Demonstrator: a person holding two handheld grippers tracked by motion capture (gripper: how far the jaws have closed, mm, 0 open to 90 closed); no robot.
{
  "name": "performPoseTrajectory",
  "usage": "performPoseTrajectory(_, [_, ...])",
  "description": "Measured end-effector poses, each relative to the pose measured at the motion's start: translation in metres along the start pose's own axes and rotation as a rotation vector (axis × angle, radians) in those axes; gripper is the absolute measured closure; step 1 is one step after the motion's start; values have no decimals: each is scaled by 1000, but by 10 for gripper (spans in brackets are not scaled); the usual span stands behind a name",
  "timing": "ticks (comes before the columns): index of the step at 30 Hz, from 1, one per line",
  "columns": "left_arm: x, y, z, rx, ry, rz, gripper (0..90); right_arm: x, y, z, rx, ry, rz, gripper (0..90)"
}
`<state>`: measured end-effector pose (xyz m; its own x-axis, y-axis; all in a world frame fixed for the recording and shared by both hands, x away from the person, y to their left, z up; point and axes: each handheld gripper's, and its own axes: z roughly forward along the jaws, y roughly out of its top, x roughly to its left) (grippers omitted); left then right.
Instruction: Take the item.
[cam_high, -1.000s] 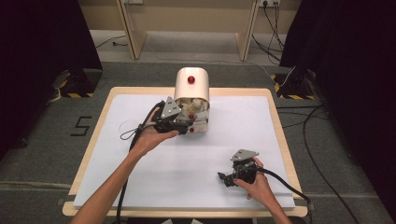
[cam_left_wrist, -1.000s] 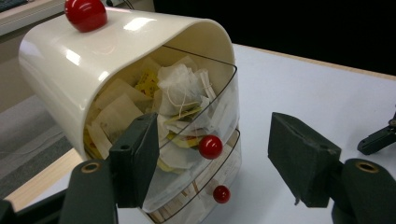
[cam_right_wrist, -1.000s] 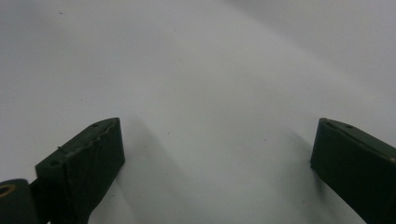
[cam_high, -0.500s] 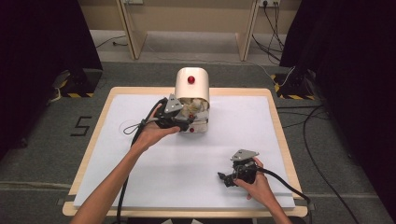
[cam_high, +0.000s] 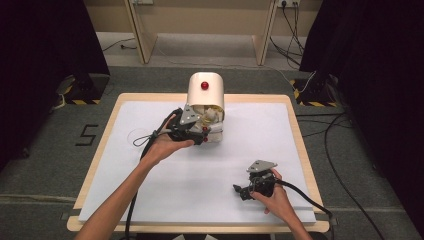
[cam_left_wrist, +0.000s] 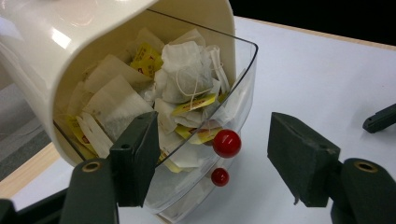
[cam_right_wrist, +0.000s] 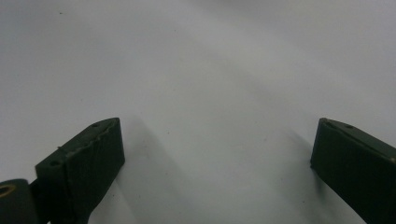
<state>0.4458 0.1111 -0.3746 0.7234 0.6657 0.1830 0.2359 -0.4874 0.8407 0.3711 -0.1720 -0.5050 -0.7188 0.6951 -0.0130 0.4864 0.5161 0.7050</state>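
A cream tea-bag dispenser (cam_high: 205, 90) with a red knob on top stands at the table's far middle. Its upper clear drawer (cam_left_wrist: 233, 88) is tilted open and holds several tea bags (cam_left_wrist: 182, 74) with yellow tags. A red knob (cam_left_wrist: 227, 143) sits on that drawer's front, and a second red knob (cam_left_wrist: 219, 177) marks the drawer below. My left gripper (cam_left_wrist: 212, 161) is open, its jaws standing either side of the upper knob without touching it; in the high view the left gripper (cam_high: 200, 134) is at the dispenser's front. My right gripper (cam_high: 241, 190) is open, low over the white sheet (cam_right_wrist: 210, 70) near the front right.
A white sheet (cam_high: 150, 200) covers the wooden table (cam_high: 102, 150). A cable (cam_high: 145, 140) loops behind the left hand, and another cable (cam_high: 310, 202) trails off the table's right front. The other gripper's jaw tip (cam_left_wrist: 380, 119) shows at the right edge of the left gripper view.
The left gripper has crept slightly closer to the dispenser's drawers. The right hand and its gripper have stayed put.
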Motion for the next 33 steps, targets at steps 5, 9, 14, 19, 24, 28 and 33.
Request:
performPoseTrajectory(5, [-6,-2,-3,-4,4,10,351,0,0,0,-1,0,-1,33])
performPoseTrajectory(9, [-11,-6,-7,-11,5,22,361,0,0,0,-1,-1,-2,33])
performPoseTrajectory(14, [-16,-10,-12,-17,2,28,373,0,0,0,0,0,1,33])
performPoseTrajectory(19, [-20,-14,-16,-32,-7,9,374,0,0,0,0,-1,1,33])
performPoseTrajectory(24, [-25,-15,-18,-32,7,28,374,0,0,0,0,-1,1,33])
performPoseTrajectory(28, [-29,-15,-23,-38,9,40,375,0,0,0,0,-1,1,33])
performPoseTrajectory(33, [-30,-16,-28,-37,0,43,379,0,0,0,0,-1,1,33])
